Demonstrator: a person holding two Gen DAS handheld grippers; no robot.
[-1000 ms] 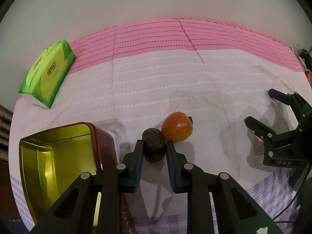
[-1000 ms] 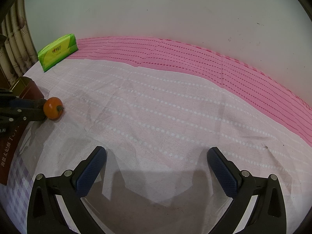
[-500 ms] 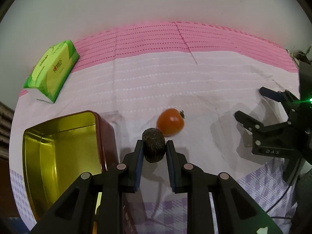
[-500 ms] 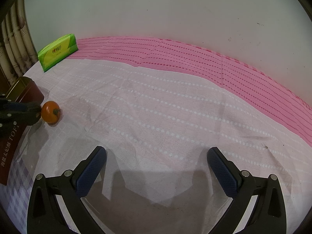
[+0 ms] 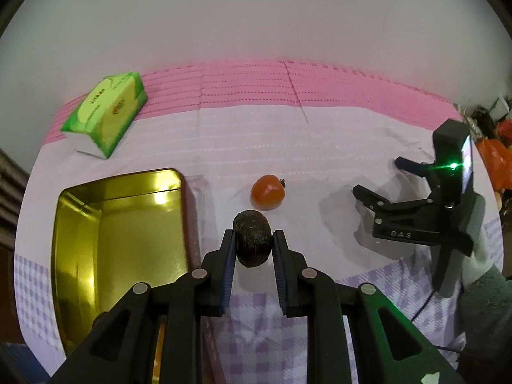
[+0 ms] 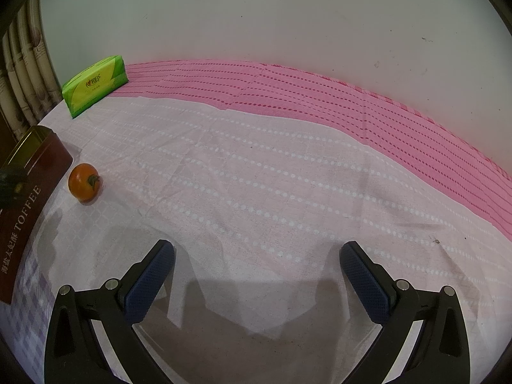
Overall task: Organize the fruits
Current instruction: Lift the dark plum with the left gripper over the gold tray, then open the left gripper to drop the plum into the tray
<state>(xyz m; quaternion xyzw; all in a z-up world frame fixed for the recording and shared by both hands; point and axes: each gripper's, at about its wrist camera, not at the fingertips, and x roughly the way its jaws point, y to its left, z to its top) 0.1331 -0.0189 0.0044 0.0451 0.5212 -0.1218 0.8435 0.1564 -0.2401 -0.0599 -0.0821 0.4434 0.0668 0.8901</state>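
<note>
Fruit of two kinds shows here: a dark, rough-skinned fruit (image 5: 252,242) is clamped between the blue pads of the left tool (image 5: 252,249), held above the cloth-covered bench (image 6: 256,166), and an orange tomato-like fruit (image 5: 268,191) lies on the cloth just beyond it, apart from the pads. Left of the held fruit sits an open tin (image 5: 76,224) with a gold interior and a dark red wall lettered "TOFFEE"; the orange fruit rests just beside that wall. The right tool (image 6: 257,272) hovers low over the cloth with its fingers spread wide and nothing between them, well apart from the fruit. A green tissue pack (image 6: 95,84) lies at the far edge, by the wall.
</note>
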